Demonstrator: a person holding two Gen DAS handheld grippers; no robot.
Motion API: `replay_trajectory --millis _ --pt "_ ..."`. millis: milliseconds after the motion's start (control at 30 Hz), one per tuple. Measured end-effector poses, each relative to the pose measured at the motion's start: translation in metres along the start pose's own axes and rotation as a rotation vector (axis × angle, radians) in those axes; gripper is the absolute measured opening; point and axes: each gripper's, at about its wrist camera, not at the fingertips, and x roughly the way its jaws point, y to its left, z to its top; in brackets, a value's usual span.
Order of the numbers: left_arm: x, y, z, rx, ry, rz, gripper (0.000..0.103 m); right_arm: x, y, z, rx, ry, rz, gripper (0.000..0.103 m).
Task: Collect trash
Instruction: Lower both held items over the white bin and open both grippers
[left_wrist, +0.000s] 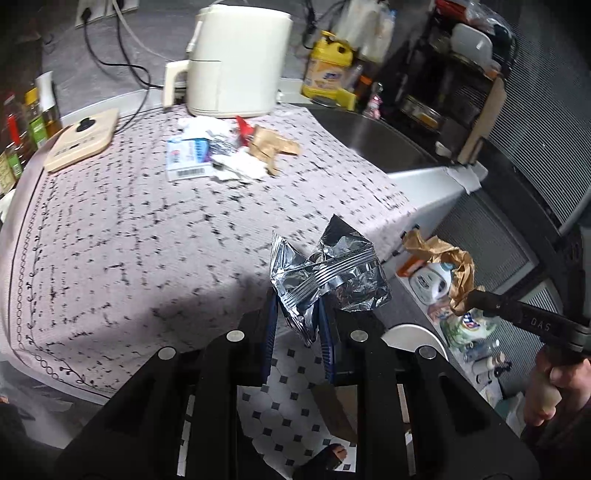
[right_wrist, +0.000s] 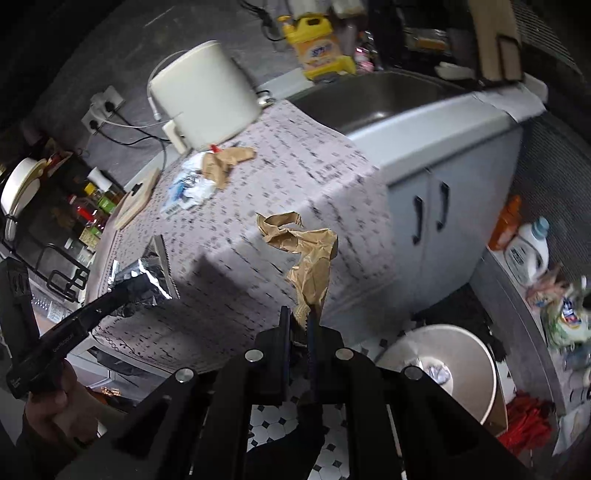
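Trash is split 3 ways at this moment: 2 pieces are in my grippers and a pile remains on the counter; going left to right, the cutting board (left_wrist: 83, 138) lies at the far left edge of the patterned cloth (left_wrist: 147, 236), then the leftover pile of wrappers and paper (left_wrist: 221, 151) sits in front of the white appliance (left_wrist: 236, 59); nearer me, my left gripper (left_wrist: 297, 325) is pinching the crumpled silver foil wrapper (left_wrist: 325, 277) by its lower corner, out past the counter's near edge; further right, my right gripper (right_wrist: 299, 325) is pressed nearly together on the tail of the brown paper scrap (right_wrist: 306, 251), which hangs upward and loose; lowest and furthest right, the round bin (right_wrist: 443, 365) stands on the tiled floor (right_wrist: 273, 428) beside the cabinet (right_wrist: 454, 192).

I judge the step in hand to be carrying both pieces to that bin; to do it well I should keep both grips firm, since each hold is only on a thin edge; bring each piece squarely over the bin's mouth before letting go, lowering close so the light foil cannot drift; release 1 at a time, then go back for the pile.
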Motion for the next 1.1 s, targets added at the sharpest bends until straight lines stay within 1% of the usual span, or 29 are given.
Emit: replay_trajectory --millis 300,400,467,500,533,633,767,1067,1100 --pt "0.015 -0.05 -0.024 0.048 0.049 -0.066 0.021 -0.005 -0.069 -0.049 0.127 0.079 -0.121 0.01" --pt "0.022 -0.064 -0.034 0.064 0.074 -0.085 0.021 -0.006 -0.091 -0.064 0.171 0.111 -0.141 0.014" --pt "0.027 -0.073 -0.039 0.077 0.092 -0.097 0.021 -0.007 -0.103 -0.073 0.196 0.13 -0.148 0.026" --pt "0.029 -0.078 -0.041 0.082 0.098 -0.103 0.021 -0.008 -0.106 -0.076 0.204 0.131 -0.146 0.039" --pt "0.032 -0.082 -0.043 0.087 0.104 -0.11 0.021 -0.011 -0.11 -0.079 0.212 0.123 -0.146 0.043" --pt "0.041 -0.099 -0.046 0.115 0.121 -0.133 0.021 -0.02 -0.121 -0.086 0.221 0.108 -0.139 0.043" --pt "0.056 -0.123 -0.051 0.155 0.153 -0.173 0.021 -0.038 -0.137 -0.091 0.257 0.082 -0.165 0.043" --pt "0.097 -0.183 -0.065 0.248 0.252 -0.285 0.022 -0.091 -0.181 -0.108 0.349 0.007 -0.261 0.044" --pt "0.101 -0.188 -0.066 0.256 0.261 -0.292 0.025 -0.096 -0.185 -0.11 0.359 0.0 -0.271 0.044"
